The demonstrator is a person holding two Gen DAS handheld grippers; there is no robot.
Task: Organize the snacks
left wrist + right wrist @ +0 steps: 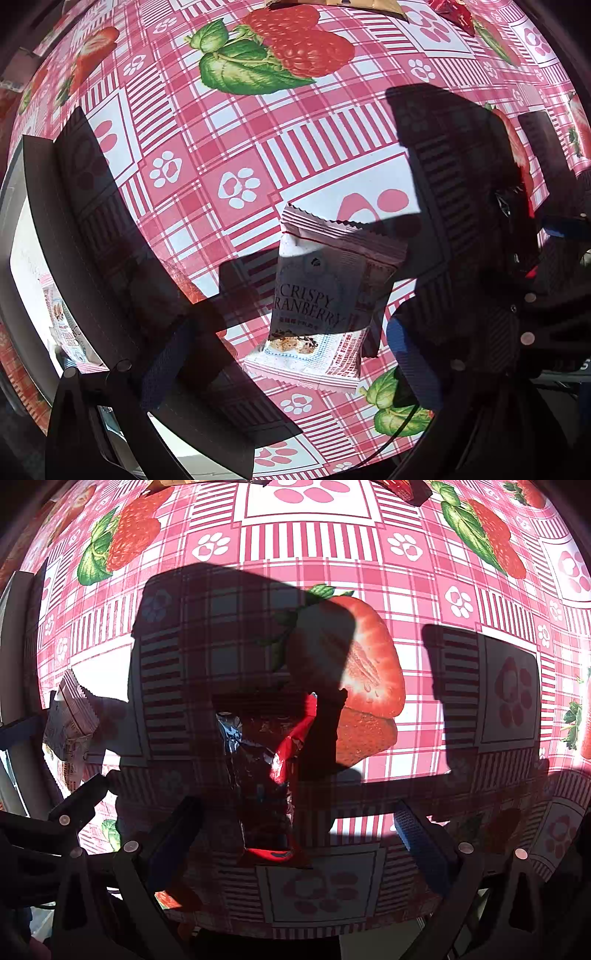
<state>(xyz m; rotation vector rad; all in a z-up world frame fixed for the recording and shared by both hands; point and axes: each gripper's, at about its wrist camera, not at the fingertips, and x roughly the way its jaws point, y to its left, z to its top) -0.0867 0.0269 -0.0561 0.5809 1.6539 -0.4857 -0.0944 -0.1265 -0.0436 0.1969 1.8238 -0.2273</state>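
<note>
Hovering over the tablecloth (258, 122), I have both grippers spread wide with nothing between their pads. My left gripper (284, 354) frames the cranberry crisp packet (317, 295), which lies flat at the lower middle of the left view, half in shadow, with bare cloth on each side of it before either finger. My right gripper (295, 834) frames the red snack packet (273, 775), lying in deep shadow at the centre of the right view; whether either pad touches it I cannot tell.

At the left edge of the left view runs the wall of a white bin (22, 229), with packets like the cranberry one showing inside it low down. That wall stands just beside my left finger and closes that side. The same bin's edge (14, 627) lines the far left of the right view.

Pink check with paw prints and printed strawberries covers the whole surface, bright in hard sunlight. Open cloth stretches upward in both views. A tan packet (332, 3) and a red wrapper (454, 11) sit at the top rim of the left view, well apart from my fingers.
</note>
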